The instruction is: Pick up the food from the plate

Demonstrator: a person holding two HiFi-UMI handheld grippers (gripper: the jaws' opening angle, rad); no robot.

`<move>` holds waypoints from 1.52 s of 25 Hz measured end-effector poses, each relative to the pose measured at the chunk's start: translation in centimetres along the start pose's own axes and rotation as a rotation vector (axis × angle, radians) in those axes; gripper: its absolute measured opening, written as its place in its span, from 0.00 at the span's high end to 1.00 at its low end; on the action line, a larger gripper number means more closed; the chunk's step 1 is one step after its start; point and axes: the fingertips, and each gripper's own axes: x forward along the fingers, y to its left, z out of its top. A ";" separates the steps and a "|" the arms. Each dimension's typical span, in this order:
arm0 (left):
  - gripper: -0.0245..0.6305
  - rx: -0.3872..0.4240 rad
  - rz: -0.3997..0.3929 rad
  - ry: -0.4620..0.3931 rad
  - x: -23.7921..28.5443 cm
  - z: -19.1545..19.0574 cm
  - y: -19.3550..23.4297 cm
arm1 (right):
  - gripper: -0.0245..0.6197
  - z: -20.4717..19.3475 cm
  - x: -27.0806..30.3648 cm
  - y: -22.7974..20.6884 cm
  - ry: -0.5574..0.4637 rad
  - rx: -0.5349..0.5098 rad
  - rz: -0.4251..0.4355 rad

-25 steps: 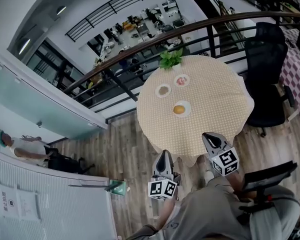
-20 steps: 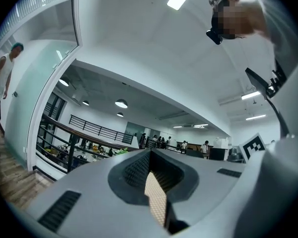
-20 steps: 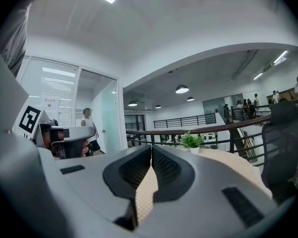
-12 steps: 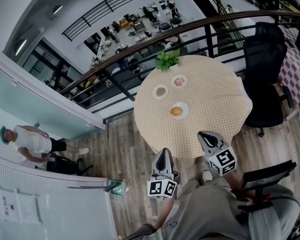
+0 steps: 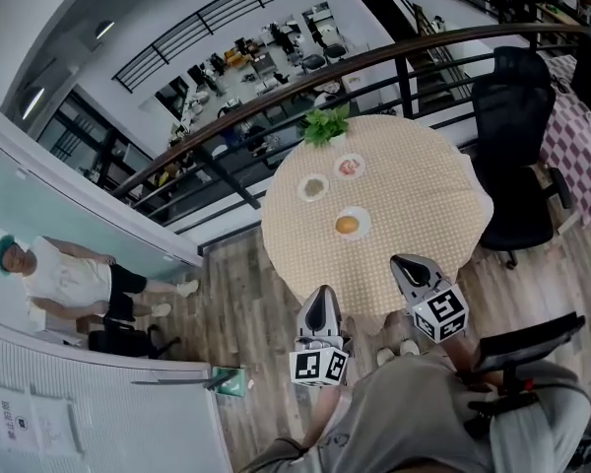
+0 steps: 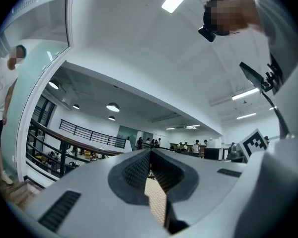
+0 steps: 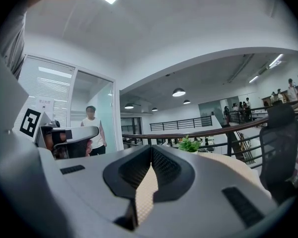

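A round table with a beige checked cloth carries three small white plates. The nearest plate holds a round orange piece of food. Behind it, a second plate has brownish food and a third plate has pinkish food. My left gripper hangs shut and empty just short of the table's near edge. My right gripper is over the near rim, also shut and empty. Both point level toward the table, well short of the plates. In the right gripper view the jaws meet over the cloth.
A potted green plant stands at the table's far edge by a dark railing. A black office chair is right of the table. A person in white stands by the glass wall at the left. The floor is wood.
Both grippers have edged a little up and toward the table, still shut. The person at the left has walked further into view.
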 end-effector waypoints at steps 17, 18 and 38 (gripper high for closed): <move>0.34 -0.001 -0.082 -0.020 1.9 0.1 0.8 | 0.94 -0.5 1.2 -0.4 0.011 -0.013 -0.041; 0.34 0.006 -0.081 -0.016 2.2 0.0 0.9 | 0.94 -0.6 1.3 -0.5 0.013 -0.012 -0.041; 0.35 0.176 -0.176 0.195 8.8 -7.1 3.0 | 0.94 -1.1 1.7 -3.0 0.032 -0.009 -0.076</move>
